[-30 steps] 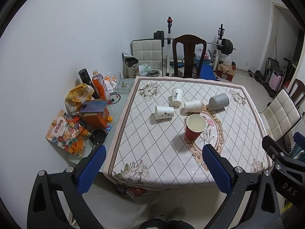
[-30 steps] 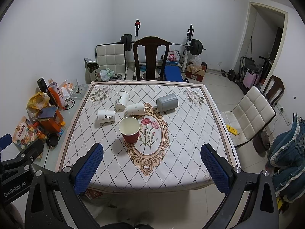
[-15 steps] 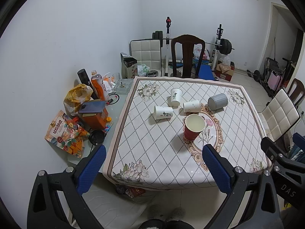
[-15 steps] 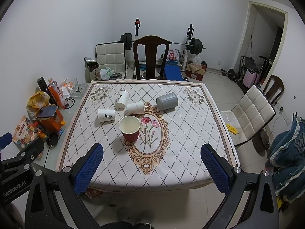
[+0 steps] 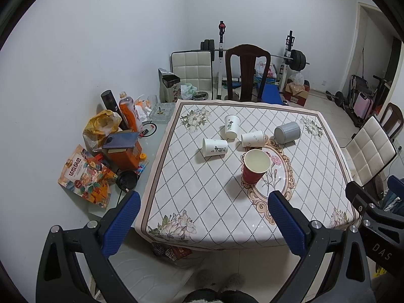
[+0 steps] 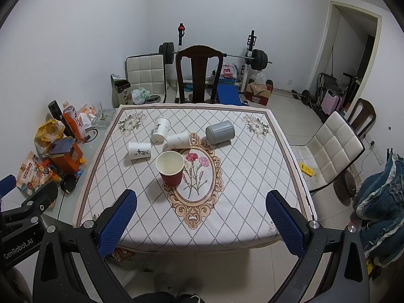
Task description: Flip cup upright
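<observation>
A red cup (image 5: pixel 255 166) (image 6: pixel 171 168) stands upright on the patterned tablecloth (image 5: pixel 202 197) (image 6: pixel 252 176). Behind it, three white paper cups lie on their sides: one at the left (image 5: pixel 214 147) (image 6: pixel 139 150), one at the back (image 5: pixel 231 127) (image 6: pixel 160 129), one in the middle (image 5: pixel 252 139) (image 6: pixel 178 140). A grey cup (image 5: pixel 287 132) (image 6: pixel 220 132) lies on its side to the right. My left gripper (image 5: pixel 202 223) and right gripper (image 6: pixel 202 221) are both open and empty, held above the table's near edge, well short of the cups.
A glass side table (image 5: pixel 154 141) left of the cloth holds bottles, bags, an orange box and headphones. A dark wooden chair (image 5: pixel 247 73) stands behind the table, a white chair (image 6: pixel 335 146) at its right. Gym gear lines the back wall.
Both views have shifted back slightly, so the table looks a little farther. The cups have not moved and both grippers stay open.
</observation>
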Demonstrator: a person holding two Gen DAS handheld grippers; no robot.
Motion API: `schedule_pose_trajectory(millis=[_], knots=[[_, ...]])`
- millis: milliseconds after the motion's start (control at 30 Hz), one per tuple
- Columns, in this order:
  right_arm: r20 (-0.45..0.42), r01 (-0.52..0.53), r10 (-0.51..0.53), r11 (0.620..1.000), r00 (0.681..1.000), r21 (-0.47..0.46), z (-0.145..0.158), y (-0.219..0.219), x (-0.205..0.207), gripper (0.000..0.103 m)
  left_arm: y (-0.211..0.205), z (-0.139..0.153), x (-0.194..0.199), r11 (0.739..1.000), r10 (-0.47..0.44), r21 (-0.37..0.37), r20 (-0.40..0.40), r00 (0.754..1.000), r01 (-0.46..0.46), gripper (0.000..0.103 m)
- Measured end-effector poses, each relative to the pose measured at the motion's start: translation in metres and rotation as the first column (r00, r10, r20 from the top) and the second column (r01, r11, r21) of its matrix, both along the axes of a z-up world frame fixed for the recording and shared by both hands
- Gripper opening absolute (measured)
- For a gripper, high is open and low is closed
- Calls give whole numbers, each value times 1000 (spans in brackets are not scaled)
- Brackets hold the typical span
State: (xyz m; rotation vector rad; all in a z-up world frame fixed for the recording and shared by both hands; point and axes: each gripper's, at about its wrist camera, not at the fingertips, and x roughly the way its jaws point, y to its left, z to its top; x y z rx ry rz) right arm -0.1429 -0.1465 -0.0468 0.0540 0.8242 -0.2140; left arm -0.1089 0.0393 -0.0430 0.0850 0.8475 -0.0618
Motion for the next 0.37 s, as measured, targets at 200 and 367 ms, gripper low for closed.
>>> schedule_pose_trajectory(millis=[200,367], knots=[[-2,-1,1,1000,1000,-2,0,0,0,103,1,-1,-1,1000,-1,-5,-2,1000,1,103],[-2,-1,1,1000,1000,1,-2,-1,-3,103,1,-7,-4,1000,-1,-10,-9,1000,1,103]])
